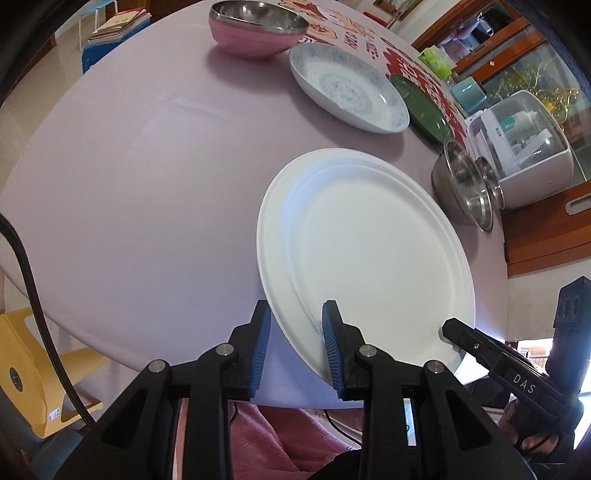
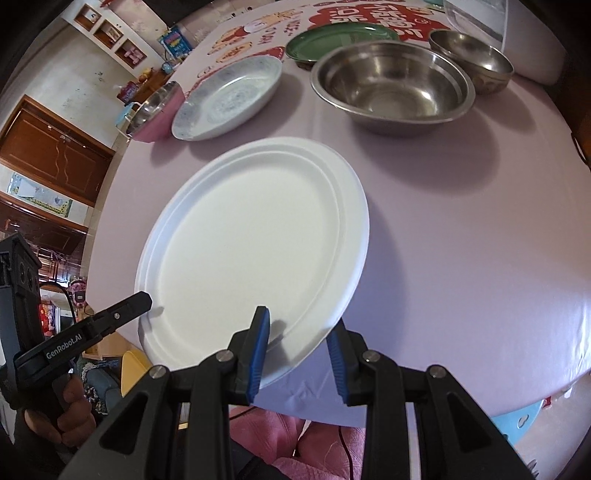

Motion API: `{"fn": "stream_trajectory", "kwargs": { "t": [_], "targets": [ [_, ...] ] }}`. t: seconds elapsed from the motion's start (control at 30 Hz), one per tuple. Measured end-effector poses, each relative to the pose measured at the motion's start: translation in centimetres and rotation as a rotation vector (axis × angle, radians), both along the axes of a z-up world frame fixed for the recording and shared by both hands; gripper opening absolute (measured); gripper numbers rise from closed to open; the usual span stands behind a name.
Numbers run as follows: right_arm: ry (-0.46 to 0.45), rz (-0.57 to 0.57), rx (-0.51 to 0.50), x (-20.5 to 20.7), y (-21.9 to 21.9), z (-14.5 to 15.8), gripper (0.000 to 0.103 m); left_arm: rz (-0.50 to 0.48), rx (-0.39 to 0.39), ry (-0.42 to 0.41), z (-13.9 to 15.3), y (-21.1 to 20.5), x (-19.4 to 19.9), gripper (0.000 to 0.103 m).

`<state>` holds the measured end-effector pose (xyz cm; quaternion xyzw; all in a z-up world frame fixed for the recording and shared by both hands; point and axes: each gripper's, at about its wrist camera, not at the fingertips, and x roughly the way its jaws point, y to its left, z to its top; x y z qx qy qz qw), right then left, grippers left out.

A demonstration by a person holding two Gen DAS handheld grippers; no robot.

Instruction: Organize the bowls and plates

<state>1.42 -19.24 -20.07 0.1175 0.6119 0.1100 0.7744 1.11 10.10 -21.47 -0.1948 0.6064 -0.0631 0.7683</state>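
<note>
Plates and bowls sit on a round surface (image 1: 129,166) with a pale purple cloth. In the left wrist view, the left tongs (image 1: 297,347) are spread wide, with the near rim of the big white plate (image 1: 369,251) between the blue pads, not pinched yet. The plate lies flat at the near edge. It looks thin and light, maybe paper, so it could bend; the rim is the best place to hold it. Behind it are a blue-patterned dish (image 1: 347,92), a green plate (image 1: 421,107), a pink bowl (image 1: 255,29) and two steel bowls (image 1: 465,188). The right tongs (image 1: 448,328) read "DAS".

In the right wrist view, the right tongs (image 2: 301,345) are spread too, around the plate's near rim. The left tongs read "GenRobot.AI".
</note>
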Motion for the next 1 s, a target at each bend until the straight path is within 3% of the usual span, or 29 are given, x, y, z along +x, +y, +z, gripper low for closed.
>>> {"fn": "stream_trajectory", "kwargs": {
  "t": [0.33, 0.5, 0.67, 1.0],
  "targets": [
    [0.046, -0.018, 0.02, 0.2, -0.5, -1.6, 0.035, -0.033, 0.046, 0.037, -0.5, -1.1, 0.5, 0.029],
    [0.066, -0.022, 0.018, 0.0, -0.7, -2.1, 0.056, -0.024, 0.071, 0.053, -0.8, -1.3, 0.5, 0.03],
    [0.057, -0.04, 0.009, 0.0, -1.2, -1.8, 0.069, -0.008, 0.089, 0.062, -0.7, -1.2, 0.3, 0.03],
    [0.03, -0.064, -0.005, -0.1, -1.6, -0.9, 0.07, 0.007, 0.116, 0.02, 0.8, -0.5, 0.8, 0.034]
  ]
}}
